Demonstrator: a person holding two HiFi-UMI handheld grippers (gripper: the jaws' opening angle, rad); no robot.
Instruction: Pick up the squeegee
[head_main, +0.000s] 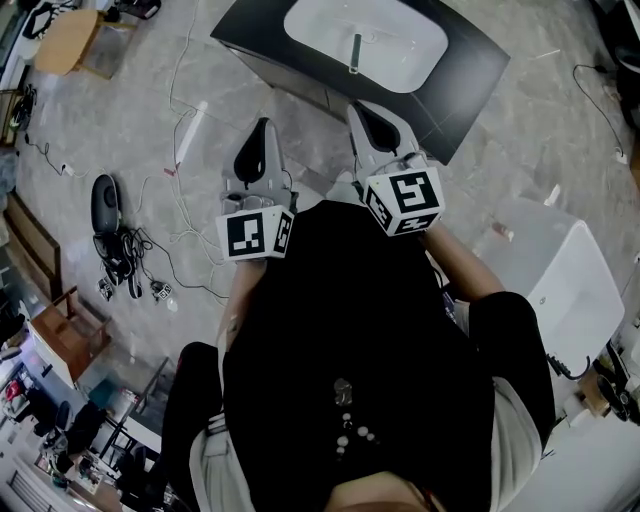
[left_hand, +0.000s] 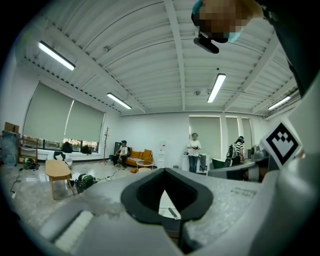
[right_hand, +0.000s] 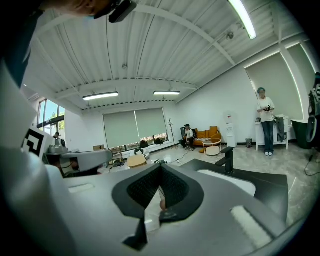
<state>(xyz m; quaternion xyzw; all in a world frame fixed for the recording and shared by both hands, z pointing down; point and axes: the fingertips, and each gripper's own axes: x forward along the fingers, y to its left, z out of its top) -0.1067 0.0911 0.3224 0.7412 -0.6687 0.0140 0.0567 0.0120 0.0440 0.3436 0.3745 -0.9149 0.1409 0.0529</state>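
Seen from the head view, I hold both grippers out level in front of me toward a black counter (head_main: 470, 80) with a white sink (head_main: 400, 30) and a dark faucet (head_main: 355, 55). My left gripper (head_main: 262, 130) is shut, its tips meeting with nothing between them (left_hand: 165, 172). My right gripper (head_main: 362, 108) is shut and empty as well (right_hand: 160, 167), close to the counter's near edge. I cannot pick out a squeegee for certain. A long pale bar (head_main: 190, 132) lies on the floor left of the counter.
A white tub (head_main: 570, 280) stands at my right. Cables and a black device (head_main: 105, 205) litter the floor at the left, beyond them a wooden table (head_main: 65, 40). People (left_hand: 193, 152) stand far off near an orange sofa (left_hand: 137, 157).
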